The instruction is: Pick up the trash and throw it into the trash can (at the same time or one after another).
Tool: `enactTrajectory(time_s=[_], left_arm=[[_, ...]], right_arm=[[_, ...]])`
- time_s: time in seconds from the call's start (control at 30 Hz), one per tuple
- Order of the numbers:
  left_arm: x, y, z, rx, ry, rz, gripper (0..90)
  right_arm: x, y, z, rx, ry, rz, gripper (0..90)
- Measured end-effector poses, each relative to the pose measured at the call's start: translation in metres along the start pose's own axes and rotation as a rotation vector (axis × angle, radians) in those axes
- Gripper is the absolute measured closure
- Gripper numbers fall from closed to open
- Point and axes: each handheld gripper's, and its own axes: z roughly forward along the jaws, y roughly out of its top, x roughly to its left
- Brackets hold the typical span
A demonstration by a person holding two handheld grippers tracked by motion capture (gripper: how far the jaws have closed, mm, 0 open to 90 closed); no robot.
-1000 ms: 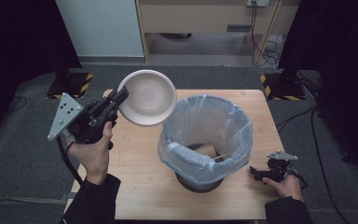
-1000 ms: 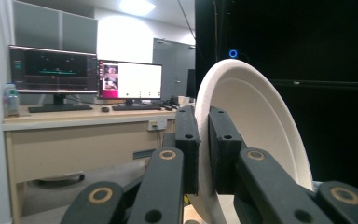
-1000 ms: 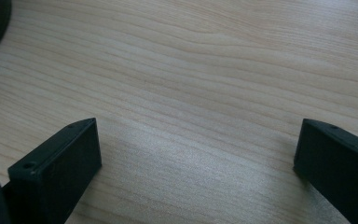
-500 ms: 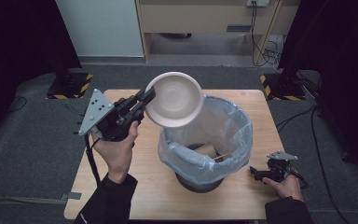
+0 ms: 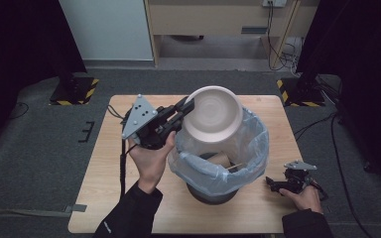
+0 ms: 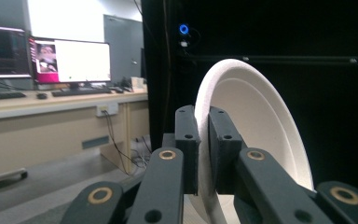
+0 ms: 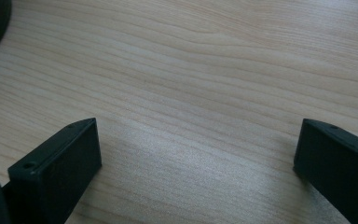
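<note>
Wooden table seen from above, with a person's two forearms coming in from the near edge, each hand holding a black two-jaw gripper. The left gripper is pinching the rim of a white bowl between its jaws, which are standing almost fully together with only the thin rim between them. In the left gripper view the same bowl is standing on edge, its hollow side facing away to the right, and the two jaws are pressing on its rim from either side. From above, the bowl is hanging tilted over the far left part of a round bin, which is lined with a pale blue plastic bag. The bowl is overlapping the bag's rim there. Some scraps are lying inside the bag, too small to tell apart. The right gripper is resting low on the table near its right edge, just beside the bin's base. In the right gripper view its jaws are standing wide apart over bare wood, holding nothing.
</note>
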Motion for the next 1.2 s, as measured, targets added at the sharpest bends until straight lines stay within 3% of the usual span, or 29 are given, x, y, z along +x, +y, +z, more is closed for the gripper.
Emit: enactTrajectory(time_s=[0.1, 0.3, 0.5, 0.67, 0.83, 1.0, 1.2], left_arm=[[0.001, -0.007, 0.011, 0.039, -0.023, -0.004, 82.7], [0.003, -0.015, 0.015, 0.054, -0.037, -0.016, 66.9], [0.017, -0.015, -0.015, 0.063, 0.024, -0.002, 50.9], [0.037, -0.028, -0.049, 0.095, 0.115, -0.013, 38.5], [0.056, -0.062, -0.077, 0.193, 0.197, -0.025, 29.0], [0.071, -0.114, -0.101, 0.369, 0.236, -0.050, 23.0], [0.090, -0.182, -0.122, 0.590, 0.298, -0.110, 19.6]], right_arm=[[0.000, 0.000, 0.000, -0.001, -0.001, 0.003, 0.8], [0.000, 0.000, 0.000, -0.002, -0.001, 0.003, 0.8], [0.000, 0.000, 0.000, 0.000, 0.001, 0.001, 0.8], [0.000, 0.000, 0.000, -0.001, 0.000, -0.001, 0.8], [0.000, 0.000, 0.000, -0.001, 0.000, -0.001, 0.8], [0.000, 0.000, 0.000, 0.000, 0.000, 0.000, 0.8], [0.000, 0.000, 0.000, 0.000, 0.001, 0.000, 0.8]])
